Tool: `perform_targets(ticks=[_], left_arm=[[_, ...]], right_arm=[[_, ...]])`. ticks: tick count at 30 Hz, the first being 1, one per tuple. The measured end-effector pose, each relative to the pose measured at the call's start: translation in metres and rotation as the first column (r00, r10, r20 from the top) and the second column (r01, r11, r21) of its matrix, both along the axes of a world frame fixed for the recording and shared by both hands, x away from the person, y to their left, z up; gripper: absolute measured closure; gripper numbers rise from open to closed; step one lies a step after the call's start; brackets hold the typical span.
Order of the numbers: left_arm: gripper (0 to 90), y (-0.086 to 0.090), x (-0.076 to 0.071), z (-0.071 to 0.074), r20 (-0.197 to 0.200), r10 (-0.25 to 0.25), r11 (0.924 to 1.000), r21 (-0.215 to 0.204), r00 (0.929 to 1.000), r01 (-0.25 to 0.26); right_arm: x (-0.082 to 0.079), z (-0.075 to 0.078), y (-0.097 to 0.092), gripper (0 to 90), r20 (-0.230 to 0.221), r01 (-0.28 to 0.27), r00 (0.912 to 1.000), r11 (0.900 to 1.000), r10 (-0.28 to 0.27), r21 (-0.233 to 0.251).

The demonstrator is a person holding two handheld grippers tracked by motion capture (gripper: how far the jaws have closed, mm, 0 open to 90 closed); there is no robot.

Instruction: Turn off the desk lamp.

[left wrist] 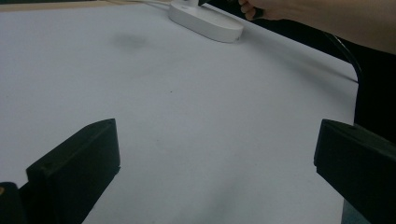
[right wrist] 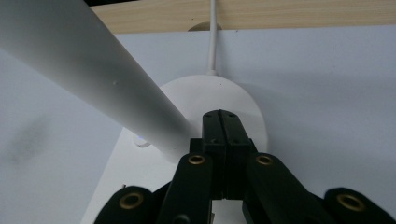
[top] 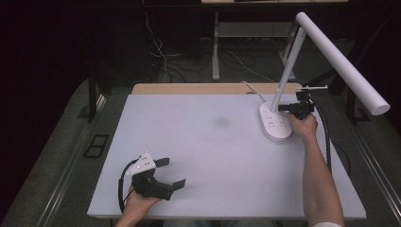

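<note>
White matting (top: 208, 156) covered the table. At its near left corner, the left gripper (top: 173, 174) rested in the person's left hand (top: 137, 202) with its jaws spread wide over bare surface. Far right stood a white desk lamp (top: 276, 124), its oval base near the back edge. The right gripper (top: 283, 108) hovered over that base beside the slanted stem, jaws pressed together, pinching nothing.

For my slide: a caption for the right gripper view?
Right gripper, jaws shut, over the lamp base beside its stem.
</note>
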State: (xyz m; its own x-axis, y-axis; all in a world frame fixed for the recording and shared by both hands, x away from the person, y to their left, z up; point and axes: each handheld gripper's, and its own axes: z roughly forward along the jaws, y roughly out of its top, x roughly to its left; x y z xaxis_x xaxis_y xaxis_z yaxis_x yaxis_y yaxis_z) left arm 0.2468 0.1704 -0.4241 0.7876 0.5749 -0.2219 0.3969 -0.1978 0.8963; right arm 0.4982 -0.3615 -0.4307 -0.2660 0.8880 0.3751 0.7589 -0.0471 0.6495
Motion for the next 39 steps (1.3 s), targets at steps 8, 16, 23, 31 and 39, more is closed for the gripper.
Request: perform_targets(ticks=[8, 16, 23, 31, 39], left_arm=[[0.0, 0.0006, 0.0008, 0.0001, 0.0, 0.0, 1.0, -0.003, 1.0, 0.0], [0.0, 0.0003, 0.0002, -0.0001, -0.001, 0.0, 1.0, 0.0, 1.0, 0.0], [0.0, 0.0002, -0.0001, -0.0002, 0.001, -0.001, 1.0, 0.004, 1.0, 0.001], [0.0, -0.0015, -0.0008, 0.0002, 0.003, -0.005, 1.0, 0.003, 1.0, 0.005], [0.0, 0.0003, 0.0005, 0.0003, 0.004, 0.002, 1.0, -0.001, 1.0, -0.002]], right_arm=[[0.001, 0.0012, 0.0008, 90.0, 0.013, -0.016, 0.9998, 0.9998, 0.016, -0.015], [0.0003, 0.0025, 0.0016, 90.0, -0.001, -0.014, 0.9999, 0.9997, 0.014, -0.021], [-0.0008, -0.0006, 0.0003, 90.0, 0.016, -0.003, 0.9999, 1.0, 0.003, -0.001], [-0.0029, -0.0049, -0.0018, 90.0, 0.034, 0.01, 0.9994, 0.9996, -0.01, 0.025], [-0.0037, -0.0034, -0.0015, 90.0, 0.023, 0.005, 0.9997, 0.9998, -0.005, 0.021]])
